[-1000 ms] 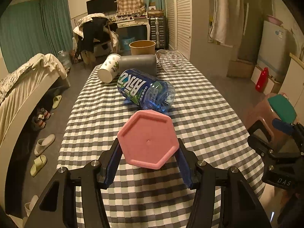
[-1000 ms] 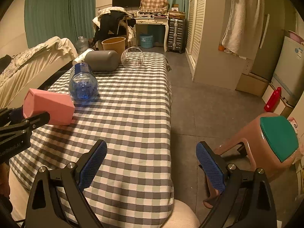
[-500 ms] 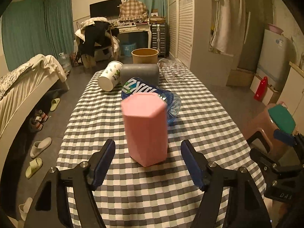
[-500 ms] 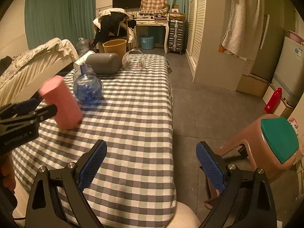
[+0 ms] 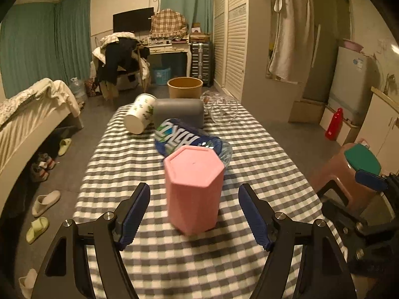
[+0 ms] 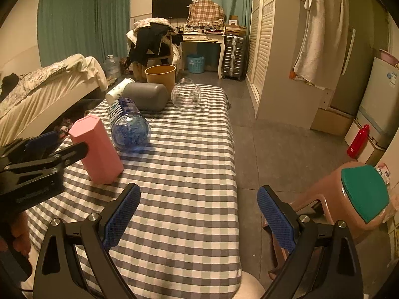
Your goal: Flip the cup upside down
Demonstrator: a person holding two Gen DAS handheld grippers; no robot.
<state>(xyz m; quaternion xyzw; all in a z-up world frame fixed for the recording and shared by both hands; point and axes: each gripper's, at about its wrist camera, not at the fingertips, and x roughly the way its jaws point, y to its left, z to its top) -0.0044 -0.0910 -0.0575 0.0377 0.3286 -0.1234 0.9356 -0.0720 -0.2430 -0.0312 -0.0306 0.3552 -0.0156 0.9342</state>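
1. Checked tablecloth (image 5: pixel 261 149) carried the pink cup (image 5: pixel 193 189), base up, between the fingers of the left gripper (image 5: pixel 194 214).
2. Left gripper: spread wide, clear of the cup; a second earlier it had clamped the cup sideways.
3. Right gripper (image 6: pixel 198 214): wide, empty, unchanged.
4. Blue bottle (image 5: pixel 184 137) lay behind the cup; its label lettering could not be read.

Both wrist views forward, sharing checked table (image 5: pixel 261 149).
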